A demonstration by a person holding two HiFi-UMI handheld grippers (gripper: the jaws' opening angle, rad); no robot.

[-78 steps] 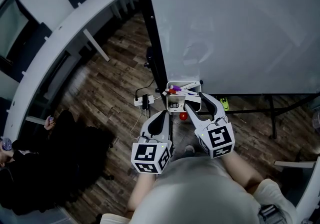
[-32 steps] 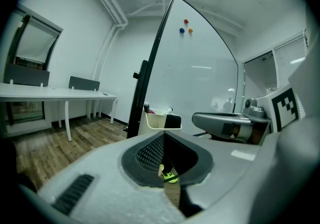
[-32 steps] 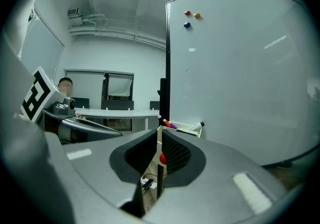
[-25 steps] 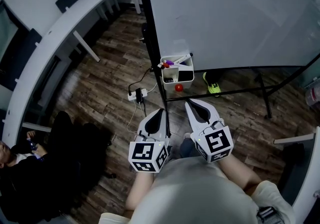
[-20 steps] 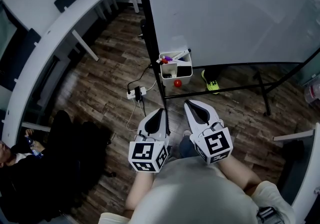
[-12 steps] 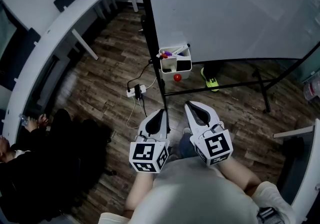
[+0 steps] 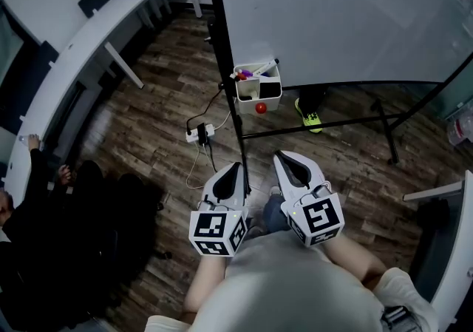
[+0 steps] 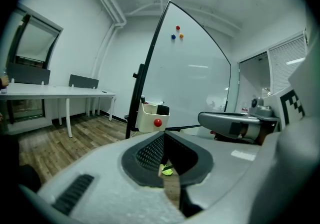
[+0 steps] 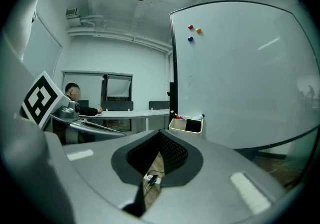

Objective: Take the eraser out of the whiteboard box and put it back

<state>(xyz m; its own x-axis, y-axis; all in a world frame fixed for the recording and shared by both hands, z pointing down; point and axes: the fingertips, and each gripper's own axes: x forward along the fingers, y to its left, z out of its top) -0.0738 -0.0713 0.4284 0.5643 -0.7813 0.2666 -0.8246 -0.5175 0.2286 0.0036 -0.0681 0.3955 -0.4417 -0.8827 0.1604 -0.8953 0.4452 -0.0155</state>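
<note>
— Eraser (image 7: pixel 270 89): where is it?
— The whiteboard (image 7: pixel 340 12) stands ahead. The white box (image 7: pixel 256 103) hangs at its lower corner, with the black eraser inside.
— Which step?
— Could be before lifting out, or after going back.
— Tongs?
— The left tongs (image 7: pixel 238 167) and right tongs (image 7: pixel 284 156) are both closed and empty, well short of the box.

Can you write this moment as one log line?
eraser: in whiteboard box | left gripper: shut, empty | right gripper: shut, empty
</note>
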